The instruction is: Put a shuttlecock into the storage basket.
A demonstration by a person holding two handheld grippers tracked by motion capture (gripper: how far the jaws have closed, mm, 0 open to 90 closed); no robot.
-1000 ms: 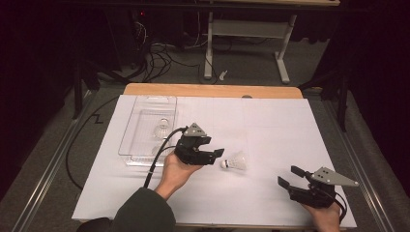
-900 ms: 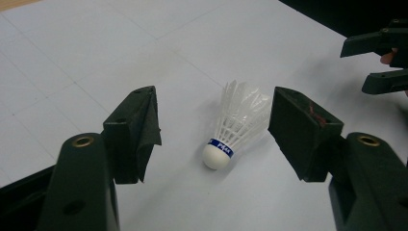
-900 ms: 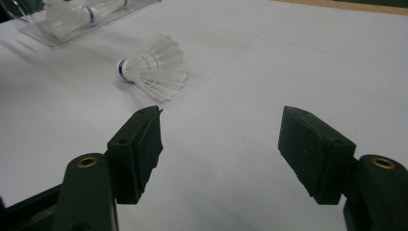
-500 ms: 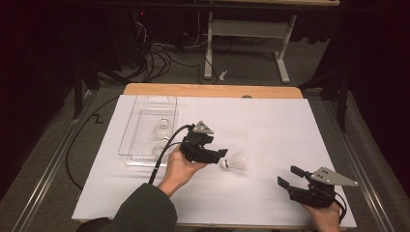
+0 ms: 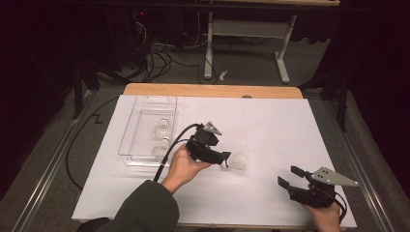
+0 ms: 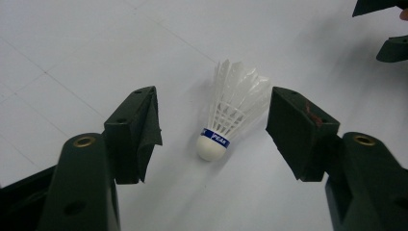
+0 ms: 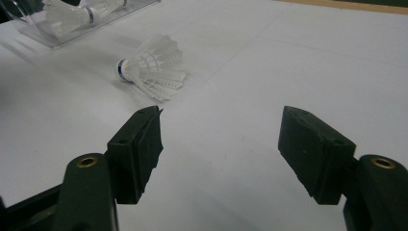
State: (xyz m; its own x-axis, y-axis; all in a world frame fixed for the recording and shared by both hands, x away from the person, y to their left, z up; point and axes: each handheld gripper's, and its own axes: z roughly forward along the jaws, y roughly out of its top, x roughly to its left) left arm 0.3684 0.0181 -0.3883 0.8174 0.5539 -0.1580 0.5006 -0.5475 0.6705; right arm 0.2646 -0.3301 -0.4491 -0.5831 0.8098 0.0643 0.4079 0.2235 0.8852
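My left gripper (image 6: pixel 214 139) has its jaws spread wide and just closing a little, with the white feathered shuttlecock with a blue band around its cork (image 6: pixel 228 118) lying between them on the white paper sheet covering the desk (image 5: pixel 285 130), untouched by either pad. My right gripper (image 7: pixel 221 149) rests near the desk's front right corner, jaws apart and holding nothing. Behind the left gripper sits a clear plastic tray (image 5: pixel 145 116) with two more white shuttlecocks (image 5: pixel 162 128) inside.

Lying on the sheet (image 5: pixel 270 125) between the left gripper's (image 6: pixel 214 139) spread jaws: shuttlecock (image 6: pixel 230 113), untouched. Left of that gripper: tray (image 5: pixel 145 116). Well right: right gripper (image 5: pixel 288 178).
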